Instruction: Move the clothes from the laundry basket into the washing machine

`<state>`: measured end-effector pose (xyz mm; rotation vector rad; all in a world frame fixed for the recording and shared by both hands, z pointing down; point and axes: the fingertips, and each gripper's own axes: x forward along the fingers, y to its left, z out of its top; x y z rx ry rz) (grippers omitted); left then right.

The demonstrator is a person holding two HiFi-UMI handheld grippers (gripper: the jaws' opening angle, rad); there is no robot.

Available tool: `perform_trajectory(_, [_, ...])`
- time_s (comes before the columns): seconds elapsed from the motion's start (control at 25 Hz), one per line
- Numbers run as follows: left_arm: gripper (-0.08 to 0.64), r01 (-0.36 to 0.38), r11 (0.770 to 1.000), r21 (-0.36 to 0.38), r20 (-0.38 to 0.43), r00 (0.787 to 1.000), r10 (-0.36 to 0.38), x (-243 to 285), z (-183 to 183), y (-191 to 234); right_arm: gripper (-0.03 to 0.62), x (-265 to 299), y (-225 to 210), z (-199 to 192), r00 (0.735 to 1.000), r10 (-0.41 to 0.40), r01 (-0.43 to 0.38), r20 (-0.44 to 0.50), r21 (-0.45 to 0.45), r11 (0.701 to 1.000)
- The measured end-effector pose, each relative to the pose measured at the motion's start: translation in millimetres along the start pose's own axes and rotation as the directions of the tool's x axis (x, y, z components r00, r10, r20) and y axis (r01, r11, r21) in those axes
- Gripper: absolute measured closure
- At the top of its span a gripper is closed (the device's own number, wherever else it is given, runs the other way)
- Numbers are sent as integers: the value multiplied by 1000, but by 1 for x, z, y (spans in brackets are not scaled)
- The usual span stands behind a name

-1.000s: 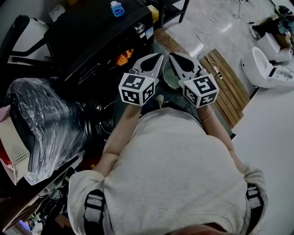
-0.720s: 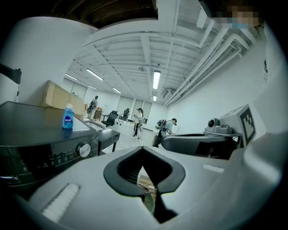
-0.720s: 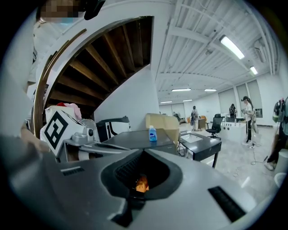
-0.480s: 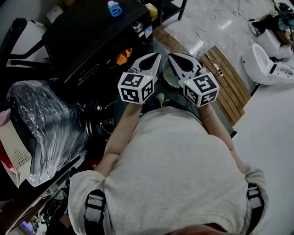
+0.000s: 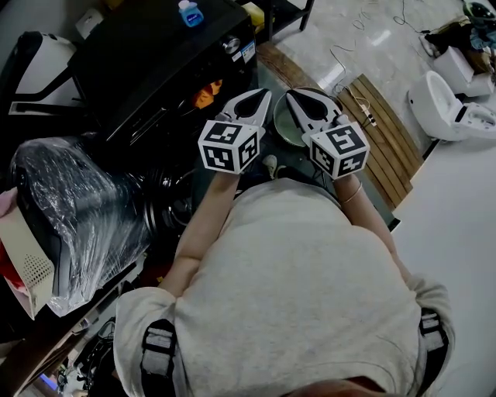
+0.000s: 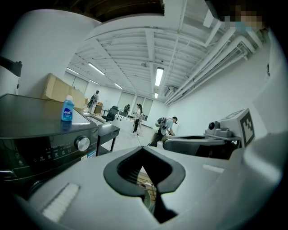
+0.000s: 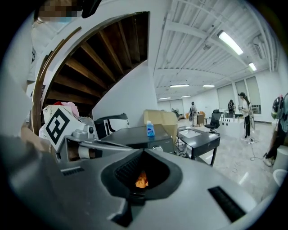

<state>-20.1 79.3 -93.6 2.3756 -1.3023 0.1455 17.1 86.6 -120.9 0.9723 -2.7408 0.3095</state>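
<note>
The black washing machine (image 5: 155, 62) stands ahead on the left with a blue bottle (image 5: 189, 13) on its top. An orange piece of cloth (image 5: 208, 95) shows at its front and also glows through the right jaws' gap (image 7: 141, 179). My left gripper (image 5: 264, 96) and right gripper (image 5: 294, 96) are held side by side in front of the person's chest, both shut and empty. A round greenish container (image 5: 285, 128) lies below them, mostly hidden. In the left gripper view the machine (image 6: 40, 148) is at the left; in the right gripper view it (image 7: 130, 134) sits straight ahead.
A bulky thing wrapped in clear plastic (image 5: 74, 209) stands at the left. A wooden slat mat (image 5: 380, 139) and a white appliance (image 5: 449, 108) lie on the floor to the right. A dark cart (image 7: 198, 137) stands beyond the machine, with several people far behind.
</note>
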Motion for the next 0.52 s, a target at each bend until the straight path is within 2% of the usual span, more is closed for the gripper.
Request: perform_trajectory(0.52, [551,2,1000,-26,-24,1000,-3,6,-8,8,584,5,-8,-12,999,3,-2,-36,11,1000])
